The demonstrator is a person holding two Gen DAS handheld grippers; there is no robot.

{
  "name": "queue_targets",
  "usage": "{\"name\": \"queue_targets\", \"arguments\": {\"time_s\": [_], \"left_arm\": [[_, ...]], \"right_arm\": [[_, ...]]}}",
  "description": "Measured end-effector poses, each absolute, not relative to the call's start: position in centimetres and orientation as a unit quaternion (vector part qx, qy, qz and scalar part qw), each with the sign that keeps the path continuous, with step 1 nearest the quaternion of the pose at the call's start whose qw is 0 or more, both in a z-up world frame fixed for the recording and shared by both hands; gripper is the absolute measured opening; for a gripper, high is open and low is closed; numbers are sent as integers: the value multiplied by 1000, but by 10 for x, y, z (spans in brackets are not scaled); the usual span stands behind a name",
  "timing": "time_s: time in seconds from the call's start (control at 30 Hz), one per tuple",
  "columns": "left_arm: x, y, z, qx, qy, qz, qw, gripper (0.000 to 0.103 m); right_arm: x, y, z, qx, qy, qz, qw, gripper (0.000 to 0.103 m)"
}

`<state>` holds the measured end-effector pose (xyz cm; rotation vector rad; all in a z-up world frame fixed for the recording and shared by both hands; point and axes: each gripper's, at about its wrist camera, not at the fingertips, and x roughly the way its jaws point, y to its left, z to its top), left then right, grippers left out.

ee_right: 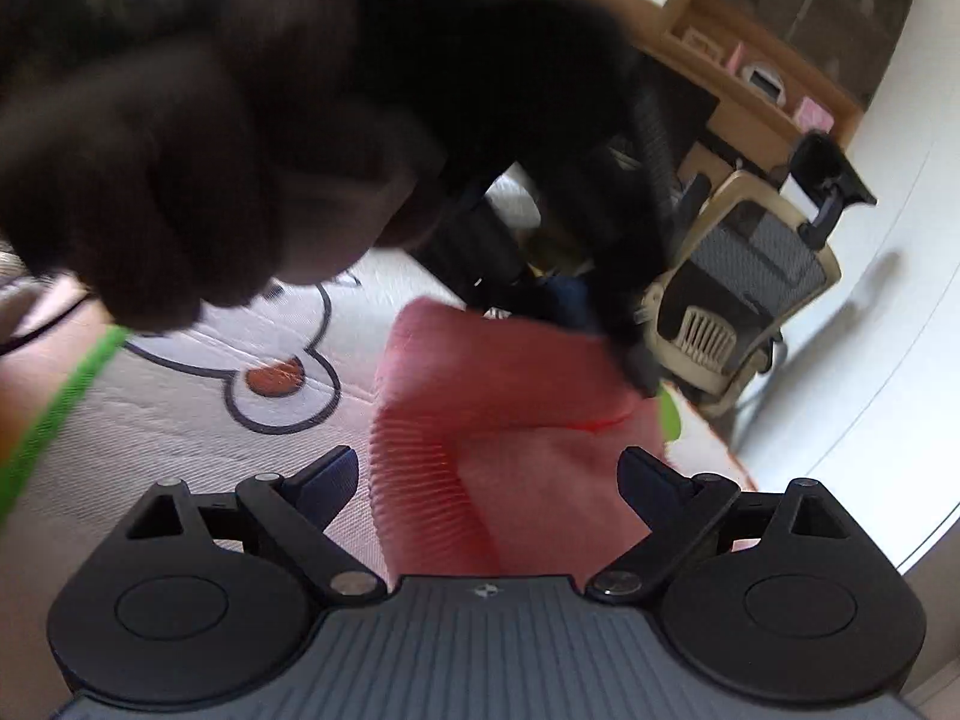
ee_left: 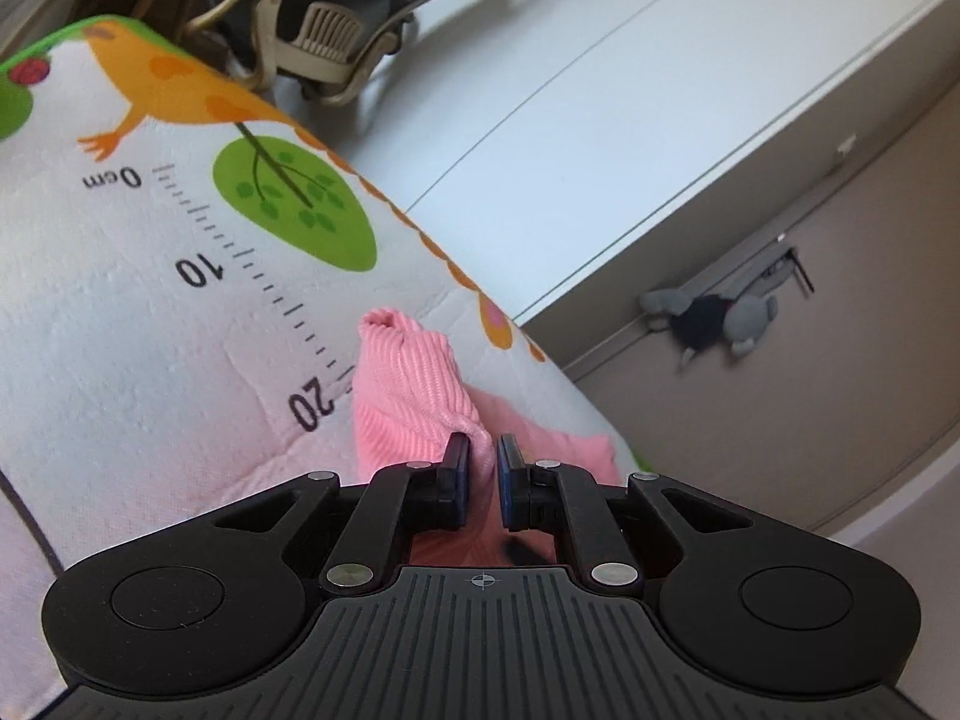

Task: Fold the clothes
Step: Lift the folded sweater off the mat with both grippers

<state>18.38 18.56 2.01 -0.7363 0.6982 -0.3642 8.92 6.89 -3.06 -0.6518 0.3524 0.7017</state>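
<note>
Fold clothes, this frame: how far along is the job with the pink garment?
Early to middle. Done: the pink ribbed garment lies on the printed mat, partly bunched, with no finished fold visible. In hand: the left gripper is shut on a pinch of its fabric; the right gripper is open over another part of the garment, gripping nothing. Left: grasping with the right, folding over and flattening.

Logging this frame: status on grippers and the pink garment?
Left gripper pinching pink garment. Right gripper open over it. Dark blurred hand crowds right view.
</note>
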Motion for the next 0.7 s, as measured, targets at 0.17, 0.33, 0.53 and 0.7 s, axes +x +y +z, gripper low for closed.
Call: {"name": "queue_targets", "arguments": {"time_s": [0.17, 0.33, 0.53, 0.7], "left_arm": [[187, 177, 21, -348, 337, -173, 858, 18], [171, 172, 70, -324, 242, -199, 893, 58], [157, 160, 120, -283, 147, -209, 925, 93], [190, 119, 82, -271, 236, -212, 909, 94]], "right_arm": [[94, 86, -26, -301, 157, 330, 881, 51], [107, 47, 3, -217, 147, 308, 915, 18], [111, -61, 40, -106, 138, 213, 961, 17], [124, -151, 21, -23, 231, 164, 959, 17]]}}
